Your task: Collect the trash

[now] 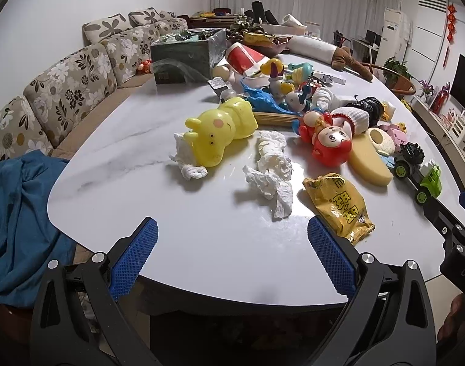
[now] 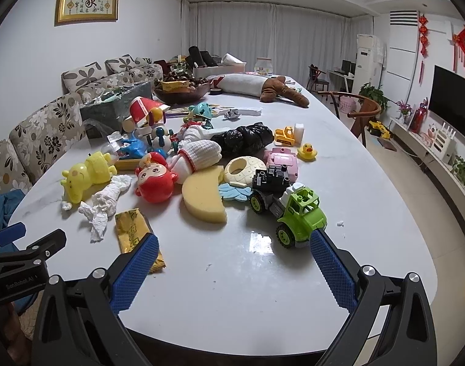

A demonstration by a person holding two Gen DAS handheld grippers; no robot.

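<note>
Both grippers' jaws stand wide apart, empty, above the table (image 1: 171, 213) near crumpled tissue (image 1: 273, 167).

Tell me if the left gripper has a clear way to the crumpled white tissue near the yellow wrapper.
Probably yes. The left gripper is open, and only bare table lies between its fingers and the crumpled white tissue. The yellow wrapper lies beside that path, not across it.

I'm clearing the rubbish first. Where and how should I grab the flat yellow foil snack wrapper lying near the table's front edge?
Probably take the yellow foil snack wrapper by its crimped near end, coming in from the table's front edge with the open left gripper. It lies flat on the white table, so a low pinch across that thin end seems easier than a grip from above, and that end is clear of the crumpled white tissue.
</note>
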